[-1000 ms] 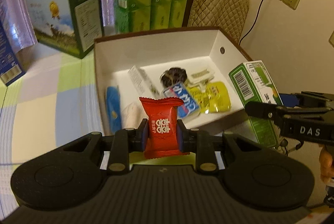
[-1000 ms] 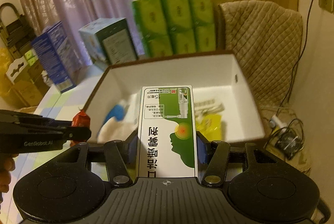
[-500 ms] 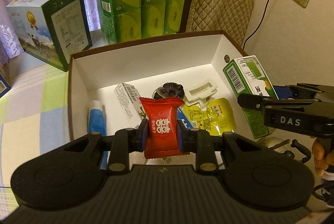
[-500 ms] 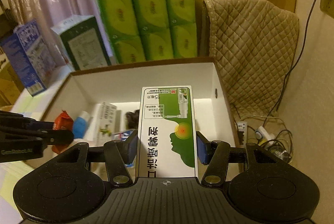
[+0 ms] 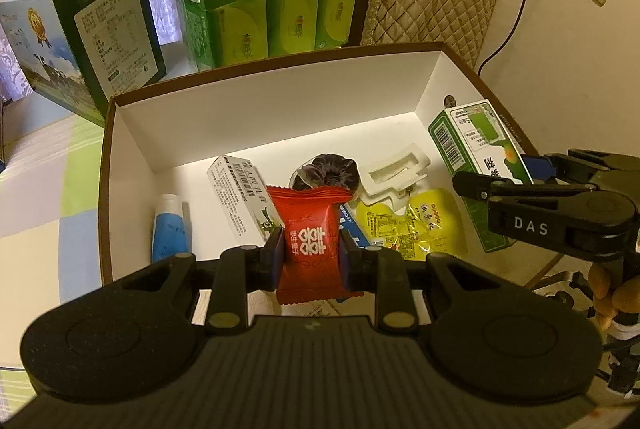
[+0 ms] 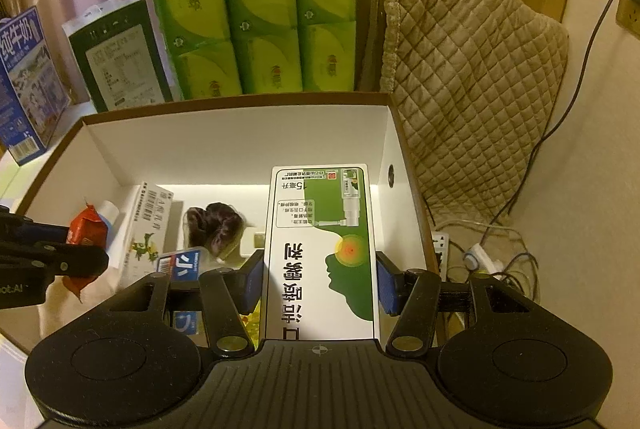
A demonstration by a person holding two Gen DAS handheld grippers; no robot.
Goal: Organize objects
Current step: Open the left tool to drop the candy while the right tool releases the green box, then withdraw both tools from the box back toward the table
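Note:
My left gripper point(image 5: 309, 256) is shut on a red candy packet point(image 5: 310, 241), held over the front part of the open white box point(image 5: 256, 117). My right gripper point(image 6: 320, 279) is shut on a green and white spray carton point(image 6: 320, 253), held over the box's right side; the carton point(image 5: 476, 165) also shows in the left wrist view. Inside the box lie a blue tube point(image 5: 170, 225), a white medicine carton point(image 5: 240, 195), a dark scrunchie point(image 5: 328, 171), a white plastic insert point(image 5: 396, 175) and a yellow sachet point(image 5: 416, 225).
Green tissue packs point(image 6: 256, 13) stand behind the box beside a milk carton box point(image 5: 84, 41) and a blue box point(image 6: 24, 85). A quilted chair back point(image 6: 472, 77) stands to the right. Cables and a power strip point(image 6: 476, 253) lie on the floor. A checked tablecloth point(image 5: 48, 189) covers the table.
Both grippers have moved forward over the box with their loads still held. The box and the items in it now look closer and sit lower in both views.

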